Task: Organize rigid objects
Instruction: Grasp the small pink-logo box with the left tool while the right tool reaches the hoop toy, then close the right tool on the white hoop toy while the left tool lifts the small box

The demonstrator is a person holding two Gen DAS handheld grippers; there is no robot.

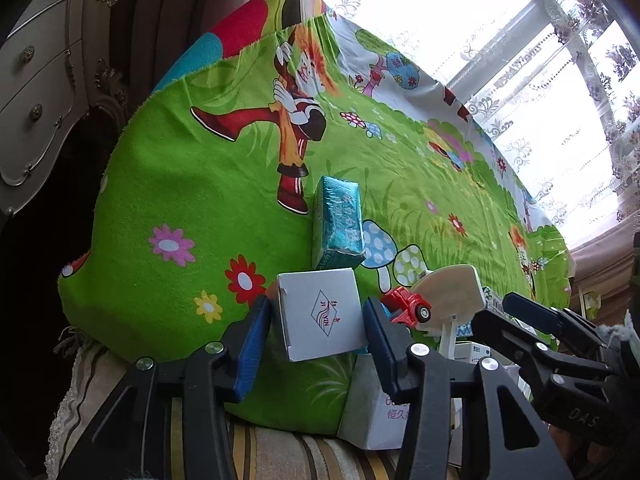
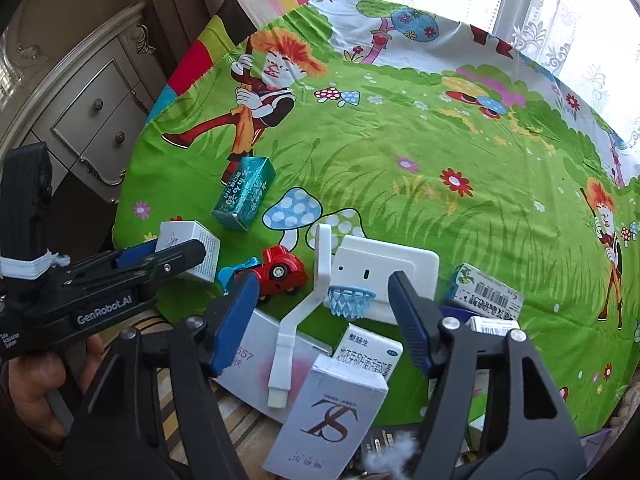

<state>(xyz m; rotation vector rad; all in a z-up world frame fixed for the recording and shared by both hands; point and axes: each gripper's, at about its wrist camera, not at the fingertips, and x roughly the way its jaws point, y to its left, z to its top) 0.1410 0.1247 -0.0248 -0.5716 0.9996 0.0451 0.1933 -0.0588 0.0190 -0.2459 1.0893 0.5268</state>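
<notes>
My left gripper (image 1: 318, 320) has its blue pads on both sides of a white box with a red logo (image 1: 320, 312), shut on it; the box also shows in the right wrist view (image 2: 190, 248). A teal box (image 1: 338, 222) lies beyond it on the green cartoon cloth (image 1: 180, 184). A red toy car (image 1: 408, 306) and a white toy basketball hoop (image 1: 448, 294) lie to the right. My right gripper (image 2: 324, 310) is open over the hoop (image 2: 360, 276), with the car (image 2: 280, 272) by its left pad. A white "TS" box (image 2: 332, 416) lies below.
Several small medicine boxes (image 2: 486, 292) and a flat white box (image 2: 248, 364) crowd the cloth's near edge. A carved cabinet (image 2: 80, 108) stands to the left. Lace curtains (image 1: 560, 60) hang at the back. The cloth's middle and far side show only its print.
</notes>
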